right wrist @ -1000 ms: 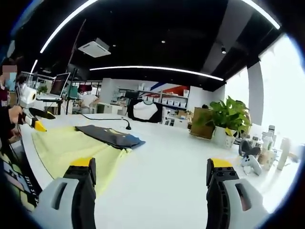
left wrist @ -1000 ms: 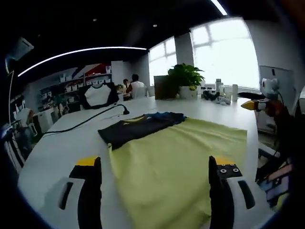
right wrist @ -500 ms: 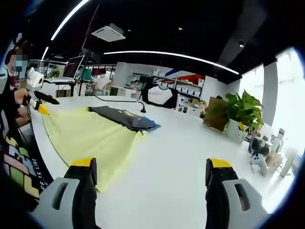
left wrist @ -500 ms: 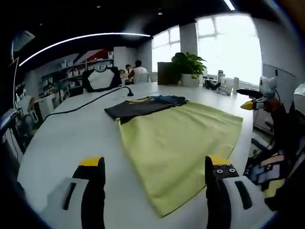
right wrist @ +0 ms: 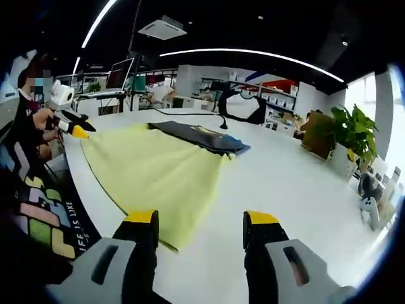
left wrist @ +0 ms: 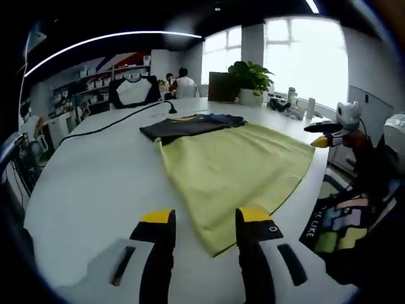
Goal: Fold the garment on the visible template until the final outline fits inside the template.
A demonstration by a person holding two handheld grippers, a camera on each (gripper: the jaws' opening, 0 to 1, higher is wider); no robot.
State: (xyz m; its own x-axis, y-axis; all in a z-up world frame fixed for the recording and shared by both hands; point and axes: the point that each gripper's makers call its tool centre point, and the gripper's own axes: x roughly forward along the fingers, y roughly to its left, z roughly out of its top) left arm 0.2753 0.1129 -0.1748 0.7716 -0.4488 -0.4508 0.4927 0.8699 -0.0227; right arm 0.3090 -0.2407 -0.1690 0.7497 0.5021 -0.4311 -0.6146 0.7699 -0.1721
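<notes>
Left gripper view: my left claw rises from the bottom edge, its two yellow-tipped jaws drawn close but parted by a narrow gap, grasping nothing. It hovers low over the white surface, aimed at the near corner of the yellow-green template cloth, which lies flat just ahead of the jaw tips. The dark garment rests at the cloth's far edge, partly on the cloth and partly on the bare surface, with a blue piece showing at its right end. A black cable runs across the surface beyond the garment. A potted plant stands at the far side near the windows. My right claw enters from the right, level with the cloth's right edge.

Right gripper view: my right claw likewise holds its jaws slightly apart and empty, low over the surface, pointing at the cloth's nearest corner. The garment lies on the cloth's far end. My left claw appears at the left, beside the cloth's left corner.
</notes>
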